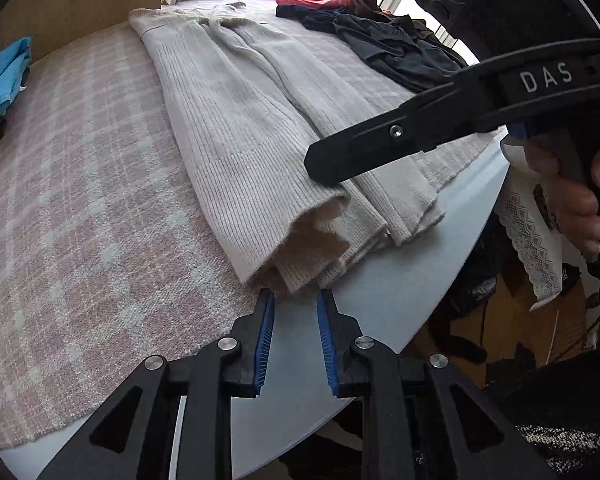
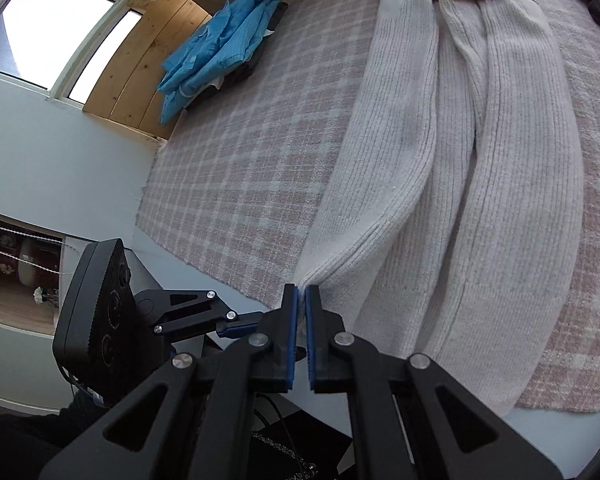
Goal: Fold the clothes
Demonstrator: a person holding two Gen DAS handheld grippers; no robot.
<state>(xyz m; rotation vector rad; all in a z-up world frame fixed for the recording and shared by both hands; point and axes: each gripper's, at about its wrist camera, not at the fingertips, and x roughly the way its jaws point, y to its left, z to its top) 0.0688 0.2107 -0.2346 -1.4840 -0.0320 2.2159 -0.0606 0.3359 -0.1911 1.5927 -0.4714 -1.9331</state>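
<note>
A cream ribbed knit sweater point(image 1: 236, 120) point(image 2: 420, 160) lies lengthwise on a pink plaid blanket point(image 1: 80, 220), with both sleeves folded in along its body. Its hem hangs over the blanket's near edge onto the grey table point(image 1: 380, 288). My right gripper point(image 2: 302, 292) is shut on the hem's left corner, and the knit bunches into its blue pads. In the left wrist view the right gripper point(image 1: 320, 168) reaches in from the right over the hem's top layer. My left gripper point(image 1: 296, 300) stands open, its tips just short of the hem's lower layers, with bare table between the pads.
A crumpled blue garment point(image 2: 220, 48) point(image 1: 0, 76) lies at the blanket's far left by the wooden wall. A pile of dark and red clothes point(image 1: 380, 32) sits at the back right under the window. The table edge curves close on the right, beside the person's hand point(image 1: 572, 200).
</note>
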